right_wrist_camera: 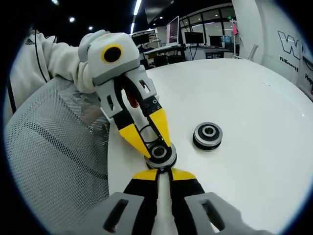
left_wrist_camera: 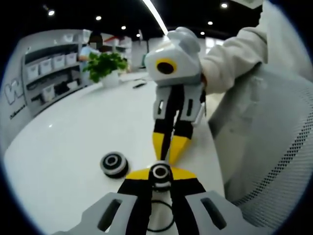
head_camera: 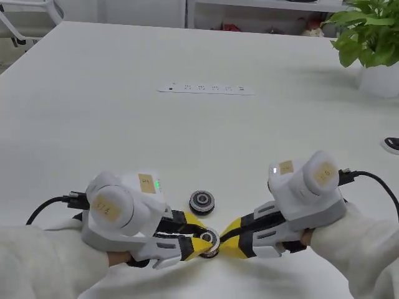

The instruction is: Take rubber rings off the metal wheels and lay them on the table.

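A metal wheel (head_camera: pixel 210 239) with a black rubber ring sits at the table's near edge, between both grippers. My left gripper (head_camera: pixel 202 240) is shut on it, its yellow tips on either side of the wheel (left_wrist_camera: pixel 160 172). My right gripper (head_camera: pixel 225 238) comes in from the opposite side, jaws together, pinching the rubber ring at the wheel's rim (right_wrist_camera: pixel 161 154). A thin black ring (left_wrist_camera: pixel 159 218) lies on the table under the left gripper's jaws. A second wheel (head_camera: pixel 202 201) with its ring on stands a little farther back.
A white power strip (head_camera: pixel 206 88) lies mid-table. A potted plant (head_camera: pixel 371 37) stands at the far right, and a small black-and-white object (head_camera: pixel 391 144) sits at the right edge. A mesh chair (right_wrist_camera: pixel 49 147) is close behind the near table edge.
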Tool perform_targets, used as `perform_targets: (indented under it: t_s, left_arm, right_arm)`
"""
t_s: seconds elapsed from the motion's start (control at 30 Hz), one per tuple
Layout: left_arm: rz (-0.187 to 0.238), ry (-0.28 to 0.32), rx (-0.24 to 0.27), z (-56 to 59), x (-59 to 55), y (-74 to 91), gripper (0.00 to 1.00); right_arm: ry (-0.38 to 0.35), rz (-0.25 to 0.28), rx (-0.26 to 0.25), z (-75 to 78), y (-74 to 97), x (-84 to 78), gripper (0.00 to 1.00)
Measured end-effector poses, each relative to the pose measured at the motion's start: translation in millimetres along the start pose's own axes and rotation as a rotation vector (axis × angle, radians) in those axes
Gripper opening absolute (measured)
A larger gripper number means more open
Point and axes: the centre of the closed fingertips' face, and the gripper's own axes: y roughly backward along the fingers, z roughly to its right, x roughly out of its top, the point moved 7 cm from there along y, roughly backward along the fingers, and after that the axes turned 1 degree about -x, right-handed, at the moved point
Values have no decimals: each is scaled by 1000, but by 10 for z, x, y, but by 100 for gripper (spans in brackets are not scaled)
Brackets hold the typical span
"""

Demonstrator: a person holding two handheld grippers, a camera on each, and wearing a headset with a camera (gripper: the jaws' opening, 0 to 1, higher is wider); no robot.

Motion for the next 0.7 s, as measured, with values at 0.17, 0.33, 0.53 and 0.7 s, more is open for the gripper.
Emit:
perform_targets:
  t_s: [0.17, 0.33, 0.53, 0.7]
  left_arm:
    - [2, 1, 0, -2, 1, -4, 15]
    - [4, 2, 1, -5, 0, -14, 15]
    - [7, 6, 2, -8, -2, -20, 15]
    - [9, 4, 3, -11, -4, -24, 14]
  right_arm:
    - [-16, 0, -6, 10, -1, 1, 1]
    - [-60, -2, -12, 24, 1, -5, 0]
    - [-125, -7, -17, 38, 10, -4, 0]
    - [-174, 2, -17, 49, 31, -4, 0]
